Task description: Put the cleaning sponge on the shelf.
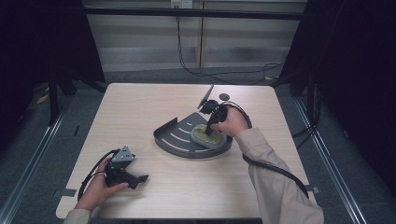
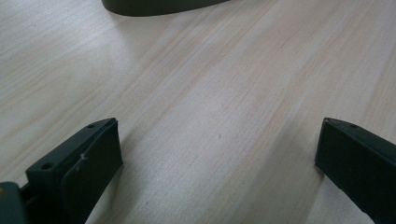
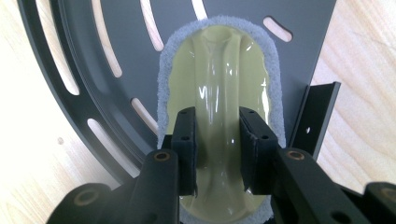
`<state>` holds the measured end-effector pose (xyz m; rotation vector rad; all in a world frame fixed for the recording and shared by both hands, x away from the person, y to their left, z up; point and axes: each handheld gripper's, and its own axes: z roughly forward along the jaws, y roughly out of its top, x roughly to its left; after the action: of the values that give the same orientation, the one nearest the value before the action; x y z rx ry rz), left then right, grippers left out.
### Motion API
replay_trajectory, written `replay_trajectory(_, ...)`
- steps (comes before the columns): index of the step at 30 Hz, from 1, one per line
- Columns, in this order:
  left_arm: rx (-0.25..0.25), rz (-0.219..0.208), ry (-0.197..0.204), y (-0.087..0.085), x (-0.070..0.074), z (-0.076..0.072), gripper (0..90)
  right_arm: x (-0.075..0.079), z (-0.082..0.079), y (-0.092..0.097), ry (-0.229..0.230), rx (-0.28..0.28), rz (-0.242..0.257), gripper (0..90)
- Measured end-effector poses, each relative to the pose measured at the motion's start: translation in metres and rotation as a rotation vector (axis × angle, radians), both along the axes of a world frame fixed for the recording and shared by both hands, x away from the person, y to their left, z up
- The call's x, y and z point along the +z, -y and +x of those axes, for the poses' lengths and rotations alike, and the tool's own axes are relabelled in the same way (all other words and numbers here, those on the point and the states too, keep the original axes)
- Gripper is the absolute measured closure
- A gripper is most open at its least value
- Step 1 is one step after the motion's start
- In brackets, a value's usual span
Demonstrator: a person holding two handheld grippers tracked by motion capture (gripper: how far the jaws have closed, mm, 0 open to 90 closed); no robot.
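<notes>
Right gripper [image 3: 217,154] clenched on raised handle of scrub pad [image 3: 217,93], pad lying on slotted dark rack [image 1: 180,140], at rack's 3 o'clock. Keep pad flat, press evenly. Left gripper [image 1: 140,178] released, resting at table's [image 1: 140,107] 7 o'clock.

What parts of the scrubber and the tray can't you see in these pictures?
- Scrubber: in the right gripper view its near end is cut off by the bottom edge, and the right tongs cover the sides of its handle. In the high view the hand hides part of it.
- Tray: in the left gripper view the top edge leaves just a sliver of its rim.
- Underside of the scrubber: hidden against the tray.
</notes>
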<state>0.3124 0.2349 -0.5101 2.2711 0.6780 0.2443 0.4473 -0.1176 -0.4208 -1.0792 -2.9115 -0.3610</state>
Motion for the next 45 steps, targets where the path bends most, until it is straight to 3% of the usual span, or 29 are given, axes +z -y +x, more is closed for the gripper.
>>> replay_trajectory(22, 0.001, 0.004, 0.001, 0.0, 0.0, 0.0, 0.0, -0.004, 0.0, 0.01, -0.022, -0.045, -0.031, 70.1)
replay_trajectory(29, 0.001, 0.004, 0.001, 0.0, 0.0, 0.0, 0.0, -0.005, 0.0, 0.013, -0.03, -0.086, -0.026, 70.1)
replay_trajectory(45, 0.001, 0.004, 0.001, 0.0, 0.0, 0.0, 0.1, -0.008, -0.002, 0.016, -0.038, -0.112, -0.023, 70.1)
